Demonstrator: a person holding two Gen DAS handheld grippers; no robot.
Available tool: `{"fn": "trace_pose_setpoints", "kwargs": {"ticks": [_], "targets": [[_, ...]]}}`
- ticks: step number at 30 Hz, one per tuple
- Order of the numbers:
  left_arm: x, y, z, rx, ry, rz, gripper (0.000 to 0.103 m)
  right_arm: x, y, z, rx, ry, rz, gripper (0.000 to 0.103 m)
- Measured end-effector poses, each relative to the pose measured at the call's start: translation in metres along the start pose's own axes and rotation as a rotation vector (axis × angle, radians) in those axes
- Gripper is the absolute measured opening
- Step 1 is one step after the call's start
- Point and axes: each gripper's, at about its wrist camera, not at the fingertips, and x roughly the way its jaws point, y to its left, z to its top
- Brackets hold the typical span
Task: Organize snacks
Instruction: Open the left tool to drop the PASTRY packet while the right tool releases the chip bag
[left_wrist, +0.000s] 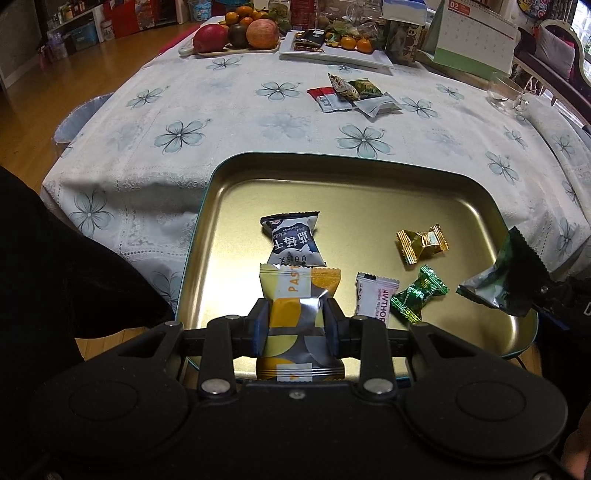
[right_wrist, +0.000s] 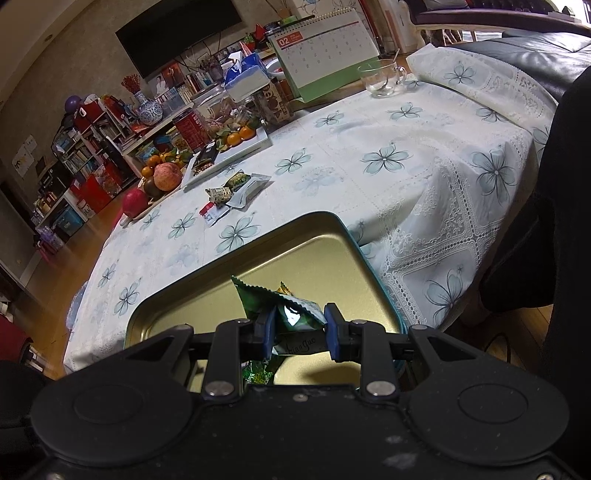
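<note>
Roughly halfway, by my reading: the gold tin tray (left_wrist: 369, 192) sits at the near edge of the table and already has 4 snacks lying loose on its floor: a dark blue-and-white packet (left_wrist: 293, 242), a gold-wrapped candy (left_wrist: 421, 243), a white sachet (left_wrist: 373, 297) and a green foil candy (left_wrist: 419, 297). 2 more are arriving. The left gripper (left_wrist: 295, 325) pinches a yellow-and-silver pastry packet (left_wrist: 295, 295) between its pads, low over the tray's near side and overlapping the dark packet. The right gripper (right_wrist: 301, 326) is clamped on a dark green packet (right_wrist: 284, 306), held above the tray's right side and not yet set down. Still left: a small pile of 4 or so wrapped snacks (left_wrist: 351, 94) out on the flowered tablecloth (left_wrist: 177, 136), well apart from the tray. Both held packets likely just need releasing.
</note>
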Motion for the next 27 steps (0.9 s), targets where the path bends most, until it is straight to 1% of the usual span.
{"fn": "trace_pose_setpoints", "kwargs": {"ticks": [5,11,20,27], "targets": [[0.001,0.002,0.0,-0.022,-0.003,0.005,0.041,0.002,0.001,-0.001,-0.005,0.005,-0.01,0.029],[-0.004,-0.002,-0.001,-0.008,-0.041,0.014,0.041,0.003,-0.002,0.0,0.019,0.011,-0.003,0.03],[-0.002,-0.011,-0.003,0.036,-0.035,0.031,0.042,0.003,-0.003,0.0,0.03,0.009,0.011,0.032],[-0.001,-0.009,-0.002,0.024,-0.028,0.032,0.042,0.002,-0.001,-0.001,0.016,0.01,0.013,0.034]]}}
